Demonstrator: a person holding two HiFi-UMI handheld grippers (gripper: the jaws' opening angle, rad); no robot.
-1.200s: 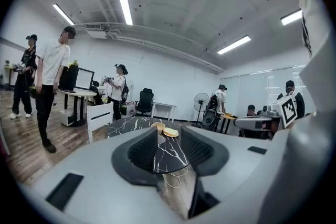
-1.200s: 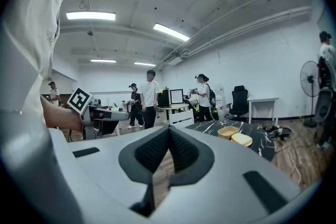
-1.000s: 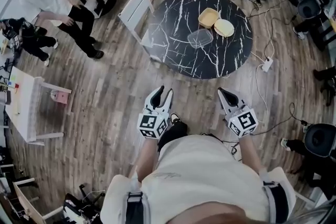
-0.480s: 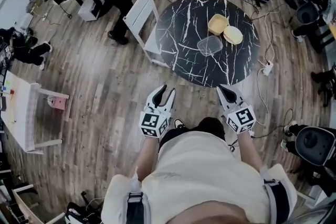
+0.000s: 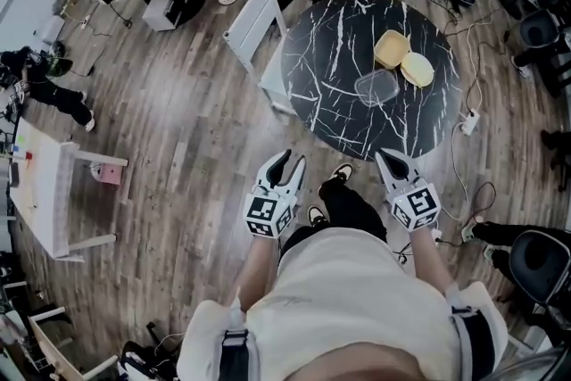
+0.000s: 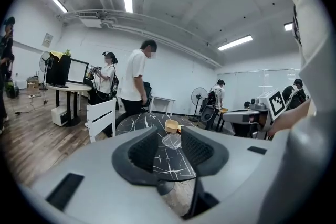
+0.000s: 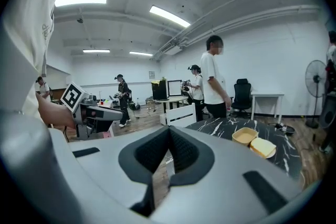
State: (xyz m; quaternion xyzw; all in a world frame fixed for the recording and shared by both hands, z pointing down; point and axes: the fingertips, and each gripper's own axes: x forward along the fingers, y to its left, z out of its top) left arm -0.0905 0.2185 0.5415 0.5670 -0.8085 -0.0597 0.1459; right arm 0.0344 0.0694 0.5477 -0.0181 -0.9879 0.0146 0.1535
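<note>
Honestly, my worry is the right hand-held gripper [image 5: 384, 155]: its jaws are pressed together on nothing, so meeting the clear container [image 5: 376, 86] that way would likely just shove that light tub across the slick tabletop [image 5: 326, 67] into the yellow box [image 5: 392, 48] right behind it. The left hand-held gripper [image 5: 291, 157] is spread open and empty, and both hover over the floor [image 5: 178, 147] just short of the tabletop's near edge. That container sits about mid-tabletop, well ahead of both, straight out from the right one and off to the left one's right.

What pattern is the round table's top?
Black with white marble veining; the round table shows best in the head view.
</note>
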